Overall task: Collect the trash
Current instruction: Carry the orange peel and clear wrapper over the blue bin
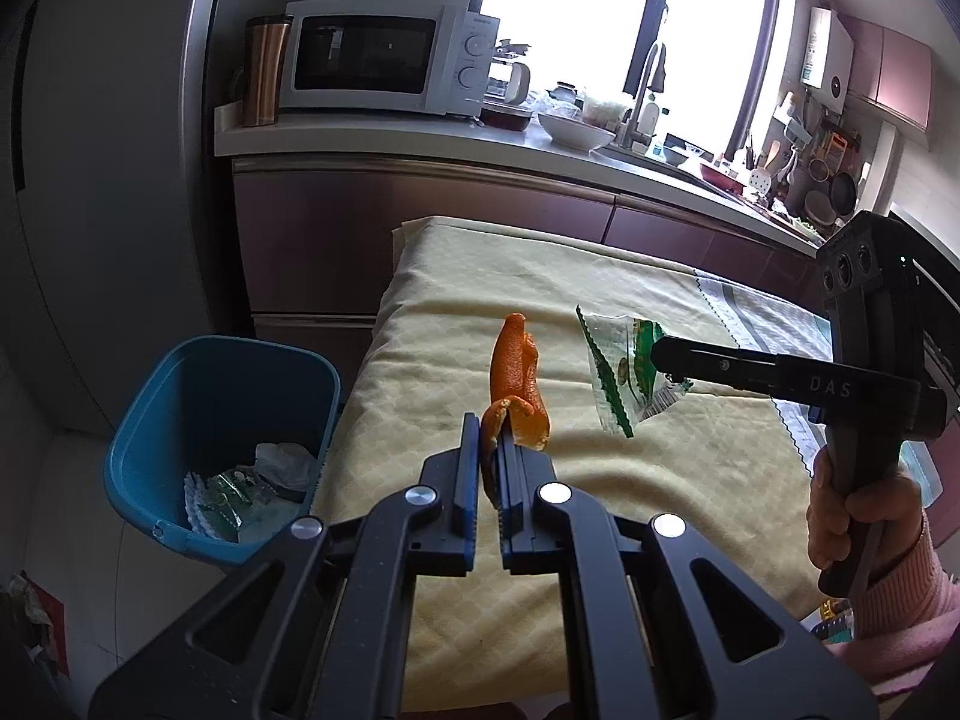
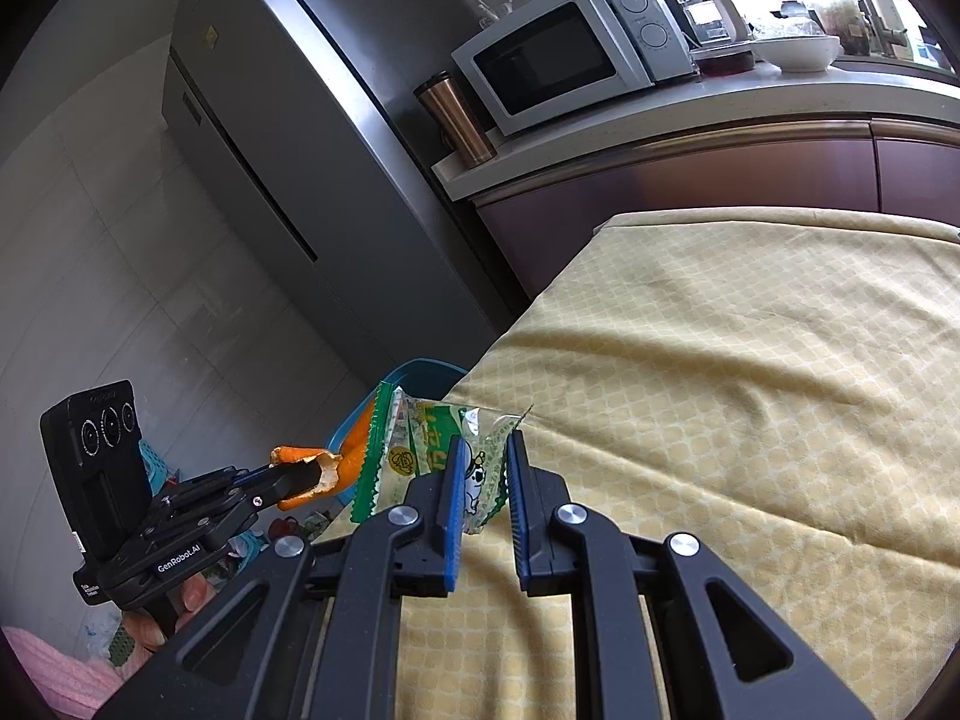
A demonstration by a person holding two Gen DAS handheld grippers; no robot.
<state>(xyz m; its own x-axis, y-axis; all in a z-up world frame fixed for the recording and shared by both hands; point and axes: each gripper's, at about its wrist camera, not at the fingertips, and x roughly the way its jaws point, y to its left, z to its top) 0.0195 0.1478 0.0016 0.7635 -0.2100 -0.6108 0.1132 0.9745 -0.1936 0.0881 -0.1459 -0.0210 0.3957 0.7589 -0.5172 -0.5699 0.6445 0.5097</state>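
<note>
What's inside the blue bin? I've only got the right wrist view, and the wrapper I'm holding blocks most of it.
Observer: In the left wrist view the blue bin is open-topped and already holds several green-and-white discarded wrappers and a crumpled white tissue.
Operator: Is my right gripper really shut on the wrapper? The fingers look apart to me.
Observer: From the side, the right gripper has its fingers pinched together on the wrapper, gripping it near one edge.
</note>
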